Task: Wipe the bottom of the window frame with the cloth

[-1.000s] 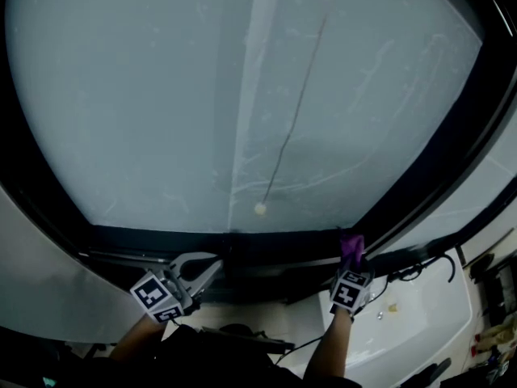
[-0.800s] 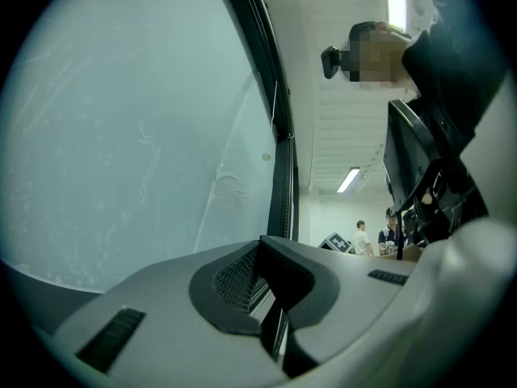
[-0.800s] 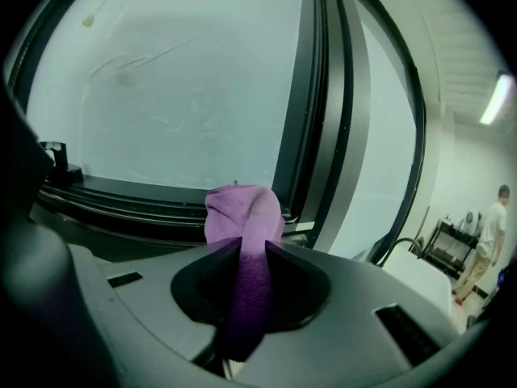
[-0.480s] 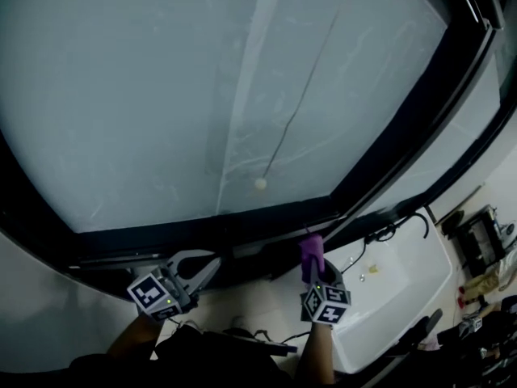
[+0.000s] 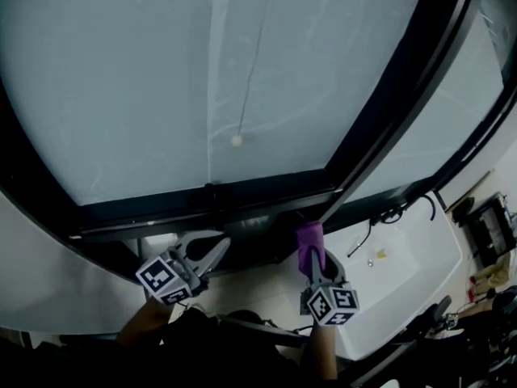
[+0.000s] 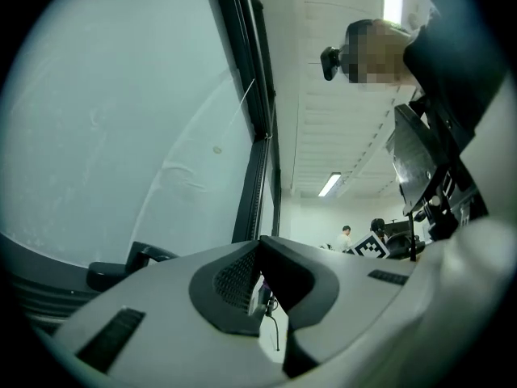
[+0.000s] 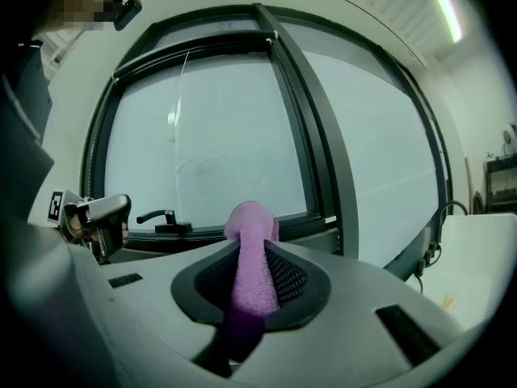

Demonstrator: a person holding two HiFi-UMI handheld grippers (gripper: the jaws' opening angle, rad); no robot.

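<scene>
A purple cloth [image 5: 309, 238] sticks up from my right gripper [image 5: 310, 247], which is shut on it. The cloth [image 7: 252, 257] stands folded between the jaws of that gripper [image 7: 252, 245]. It sits just below the dark bottom rail of the window frame [image 5: 202, 204], near the upright bar [image 5: 380, 103]; I cannot tell if it touches. In the right gripper view the rail [image 7: 206, 231] runs behind the cloth. My left gripper [image 5: 220, 247] is shut on nothing, held under the rail further left. Its tips [image 6: 260, 241] meet in its own view.
A window handle [image 7: 157, 217] lies on the rail left of the cloth. A pull cord with a bead [image 5: 236, 140] hangs against the pane. A white ledge [image 5: 404, 273] with a black cable [image 5: 396, 212] lies at the right. People stand far off [image 6: 346, 234].
My right gripper with the cloth has moved left along the rail, away from the right corner, and a little lower. The left gripper has stayed nearly where it was.
</scene>
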